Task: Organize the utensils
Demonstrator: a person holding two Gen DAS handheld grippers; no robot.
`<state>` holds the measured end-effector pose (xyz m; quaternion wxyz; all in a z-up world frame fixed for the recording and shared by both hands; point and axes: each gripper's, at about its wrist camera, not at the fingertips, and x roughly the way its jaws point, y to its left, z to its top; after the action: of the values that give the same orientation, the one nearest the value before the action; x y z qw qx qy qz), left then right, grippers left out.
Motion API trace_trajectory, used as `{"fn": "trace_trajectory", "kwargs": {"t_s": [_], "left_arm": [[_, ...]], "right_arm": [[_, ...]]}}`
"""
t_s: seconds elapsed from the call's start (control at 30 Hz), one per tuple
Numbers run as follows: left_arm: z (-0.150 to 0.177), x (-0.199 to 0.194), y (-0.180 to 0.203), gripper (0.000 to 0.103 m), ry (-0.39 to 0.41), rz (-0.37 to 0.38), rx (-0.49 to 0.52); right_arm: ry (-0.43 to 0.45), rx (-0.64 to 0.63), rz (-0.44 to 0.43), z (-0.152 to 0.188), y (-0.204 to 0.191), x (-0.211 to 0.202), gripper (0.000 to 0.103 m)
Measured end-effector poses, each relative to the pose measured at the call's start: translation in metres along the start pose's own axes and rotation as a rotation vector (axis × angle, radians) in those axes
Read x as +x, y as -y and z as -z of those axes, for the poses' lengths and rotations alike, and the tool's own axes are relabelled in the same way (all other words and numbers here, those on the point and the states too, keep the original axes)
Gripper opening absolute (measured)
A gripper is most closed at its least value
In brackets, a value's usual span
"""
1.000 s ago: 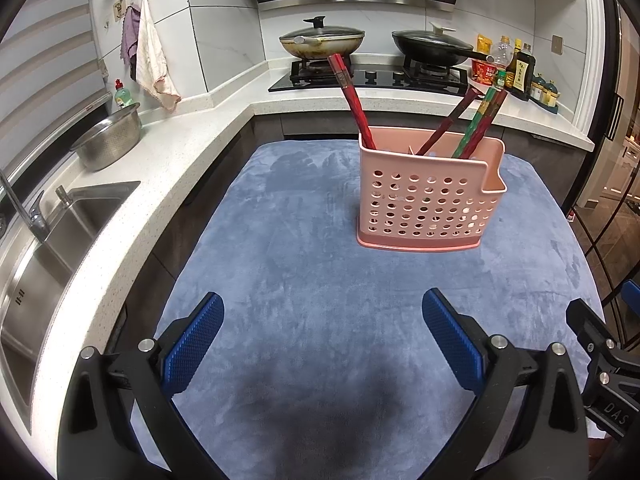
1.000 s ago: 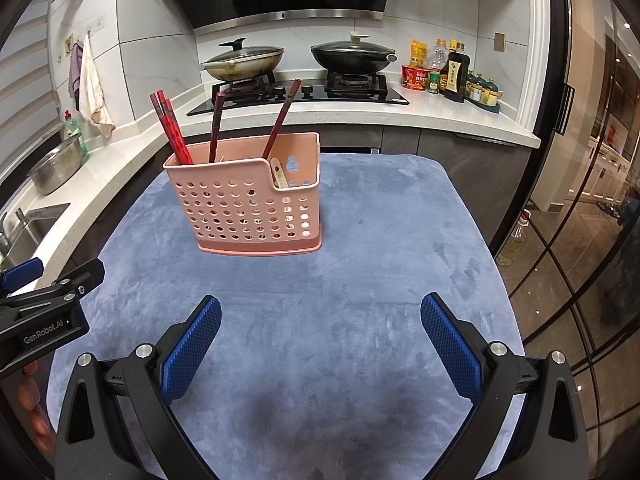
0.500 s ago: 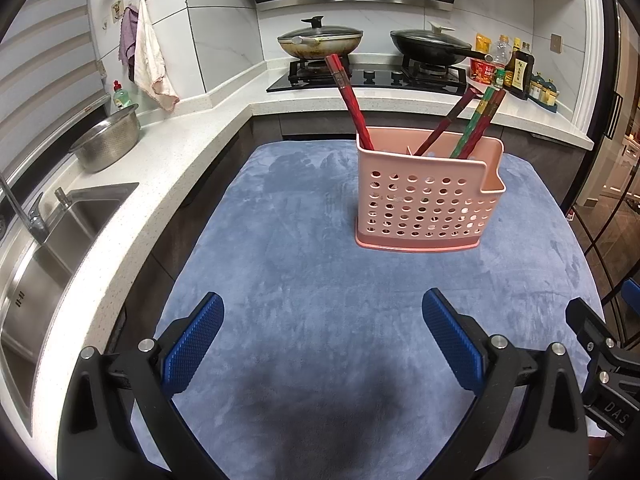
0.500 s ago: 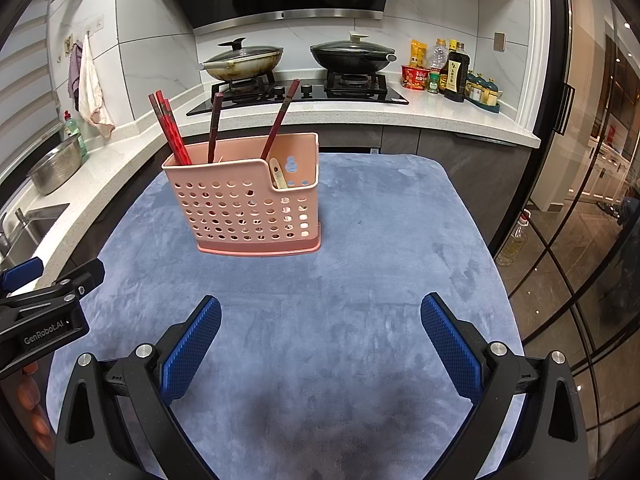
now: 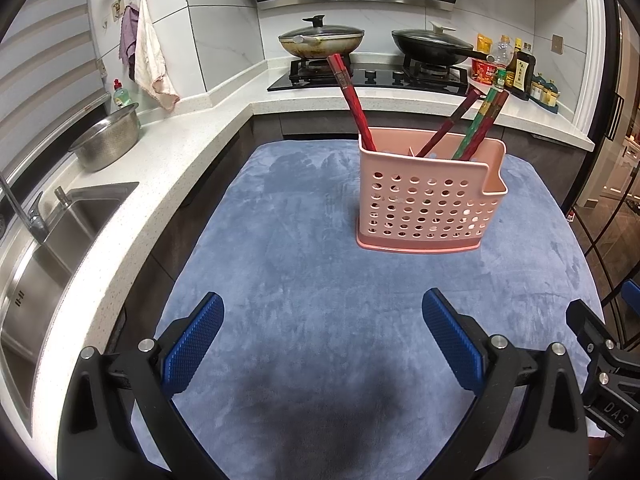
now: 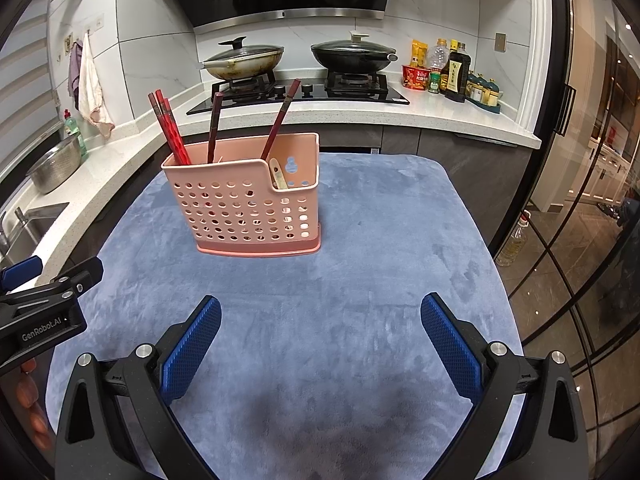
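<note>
A pink basket (image 5: 430, 196) stands upright on the blue cloth (image 5: 312, 272) covering the bench, toward its far side; red chopsticks (image 5: 352, 100) lean out of its left end, more chopsticks (image 5: 482, 120) out of its right, and a pale spoon (image 6: 277, 174) sits in the low end compartment; the left hand-held gripper (image 5: 322, 344) and right hand-held gripper (image 6: 320, 344) hover near the cloth's front edge — both spread wide, grasping nothing.

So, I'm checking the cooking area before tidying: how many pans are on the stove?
2. The brown pan sits on the left burner of the stove, and the black pan sits on the right burner. Both have lids on. No other pan shows there.
</note>
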<state>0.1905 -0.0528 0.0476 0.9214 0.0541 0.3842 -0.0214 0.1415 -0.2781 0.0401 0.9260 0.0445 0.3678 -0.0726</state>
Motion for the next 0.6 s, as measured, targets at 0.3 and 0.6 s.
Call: {"fn": "trace_trajectory", "kwargs": {"t_s": [0.3, 0.6], "left_arm": [[-0.0004, 0.0002, -0.0004, 0.095, 0.0, -0.001, 0.0], [-0.0017, 0.003, -0.0003, 0.095, -0.004, 0.001, 0.002]], "right_arm": [[-0.001, 0.0, 0.0, -0.0006, 0.0002, 0.0003, 0.096], [-0.004, 0.0, -0.002, -0.0016, 0.0018, 0.0037, 0.096]]}}
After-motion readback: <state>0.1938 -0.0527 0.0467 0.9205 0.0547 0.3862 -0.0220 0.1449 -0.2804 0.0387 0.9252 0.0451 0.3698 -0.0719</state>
